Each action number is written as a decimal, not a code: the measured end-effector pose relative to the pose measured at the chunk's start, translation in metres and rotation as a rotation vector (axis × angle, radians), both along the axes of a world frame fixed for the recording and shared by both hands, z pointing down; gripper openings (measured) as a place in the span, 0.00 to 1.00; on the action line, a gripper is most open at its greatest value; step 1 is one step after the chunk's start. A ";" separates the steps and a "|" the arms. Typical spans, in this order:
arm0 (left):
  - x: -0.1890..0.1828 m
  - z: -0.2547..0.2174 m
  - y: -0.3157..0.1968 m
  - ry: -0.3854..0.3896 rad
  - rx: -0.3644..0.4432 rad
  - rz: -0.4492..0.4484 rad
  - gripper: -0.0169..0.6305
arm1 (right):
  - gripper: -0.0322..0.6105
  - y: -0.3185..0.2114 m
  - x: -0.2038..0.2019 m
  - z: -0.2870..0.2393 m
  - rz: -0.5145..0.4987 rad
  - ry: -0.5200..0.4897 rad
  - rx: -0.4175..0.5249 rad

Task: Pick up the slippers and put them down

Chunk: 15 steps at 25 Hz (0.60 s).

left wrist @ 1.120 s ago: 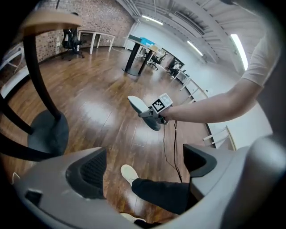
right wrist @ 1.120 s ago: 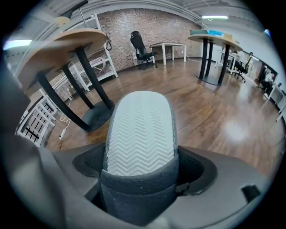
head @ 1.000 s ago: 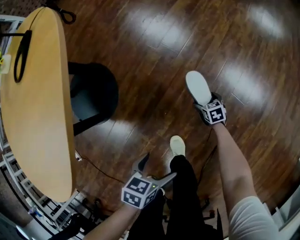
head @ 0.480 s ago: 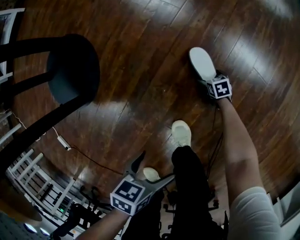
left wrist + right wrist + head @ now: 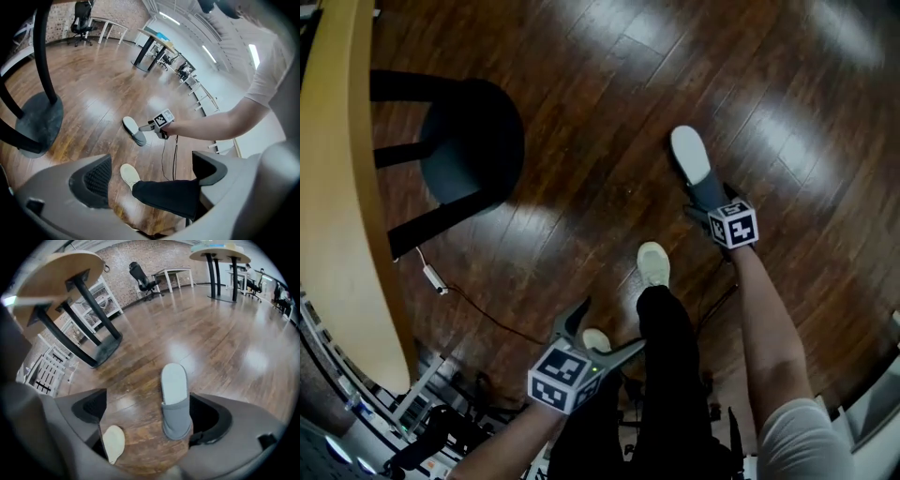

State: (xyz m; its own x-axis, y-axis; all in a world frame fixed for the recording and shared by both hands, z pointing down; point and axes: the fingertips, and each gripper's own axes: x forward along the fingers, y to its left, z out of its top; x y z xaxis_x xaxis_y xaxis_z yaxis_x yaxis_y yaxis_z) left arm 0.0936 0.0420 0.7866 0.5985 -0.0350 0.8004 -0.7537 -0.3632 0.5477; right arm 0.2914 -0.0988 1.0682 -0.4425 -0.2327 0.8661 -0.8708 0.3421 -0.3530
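Slipper point(image 5: 690, 157), grey with a pale insole, lies flat on the wood floor point(image 5: 581, 112), its closed toe end pointing back at the right gripper point(image 5: 704, 200). That gripper's fingers point(image 5: 213, 418) stand spread wide with the toe between them, close to one finger and clear of the other, so nothing is pinched. I judge it placed low and in line to close on the toe. The left gripper point(image 5: 602, 336) hangs spread and empty by the person's shoe point(image 5: 653, 263), likely just kept out of the way.
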 end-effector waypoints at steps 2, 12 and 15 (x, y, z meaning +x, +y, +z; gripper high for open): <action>-0.009 -0.038 -0.009 -0.001 0.031 -0.021 0.85 | 0.94 -0.007 -0.012 -0.075 -0.003 -0.041 0.052; -0.094 -0.275 0.027 -0.038 0.243 -0.228 0.85 | 0.89 0.032 -0.118 -0.471 -0.195 -0.203 0.292; -0.148 -0.337 0.061 -0.057 0.348 -0.313 0.85 | 0.89 0.068 -0.181 -0.565 -0.274 -0.237 0.357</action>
State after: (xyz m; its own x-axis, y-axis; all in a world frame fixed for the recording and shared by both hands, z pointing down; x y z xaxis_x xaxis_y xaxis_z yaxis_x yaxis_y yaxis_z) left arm -0.0546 0.1028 0.4492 0.4721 -0.4788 0.7402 -0.8815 -0.2685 0.3885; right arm 0.1102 -0.0307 0.5035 -0.7036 -0.3436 0.6220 -0.6423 0.6819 -0.3498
